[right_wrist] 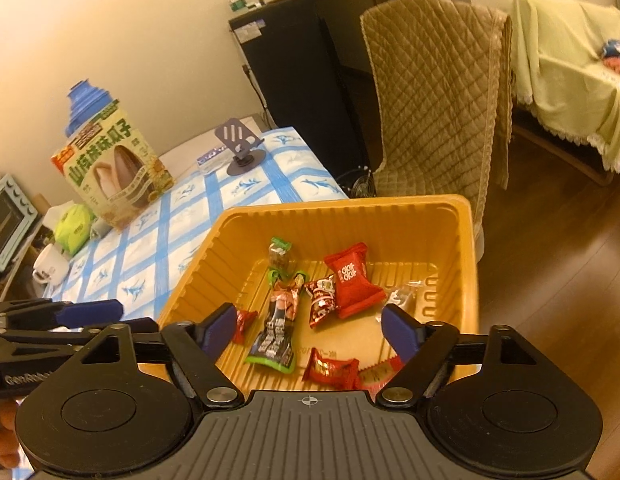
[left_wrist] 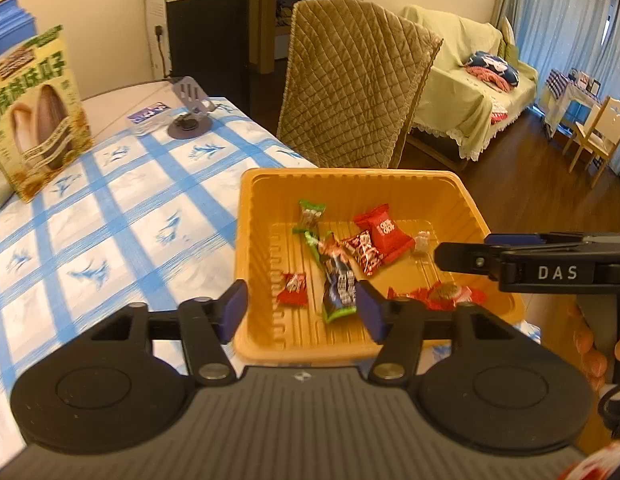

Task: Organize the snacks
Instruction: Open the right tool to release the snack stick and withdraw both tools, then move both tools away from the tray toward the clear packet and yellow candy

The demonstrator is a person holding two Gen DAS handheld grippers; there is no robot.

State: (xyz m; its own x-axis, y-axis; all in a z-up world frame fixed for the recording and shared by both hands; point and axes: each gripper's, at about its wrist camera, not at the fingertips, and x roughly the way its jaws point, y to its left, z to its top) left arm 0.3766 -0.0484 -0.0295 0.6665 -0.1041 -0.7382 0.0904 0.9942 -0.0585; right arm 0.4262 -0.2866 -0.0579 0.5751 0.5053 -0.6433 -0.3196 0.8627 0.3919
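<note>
While both hand-held grippers [left_wrist: 302, 308] [right_wrist: 310, 330] gape empty, wrapped snacks [right_wrist: 352, 286] lie in the orange tray [left_wrist: 350, 184].

one orange tray [right_wrist: 466, 248]; about eight wrapped snacks [right_wrist: 352, 284] in it; one seed box [right_wrist: 114, 168]; one phone stand [right_wrist: 240, 148]; one draped chair [right_wrist: 434, 92]; two grippers [right_wrist: 310, 330] [left_wrist: 300, 308]

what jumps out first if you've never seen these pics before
The orange tray at the table's near corner, with bright snack wrappers loose in it, the red packet boldest. Both open grippers, left and right, hang over its near side, nothing between their pads. Behind, a sunflower-seed box stands on the blue-checked tablecloth.
</note>
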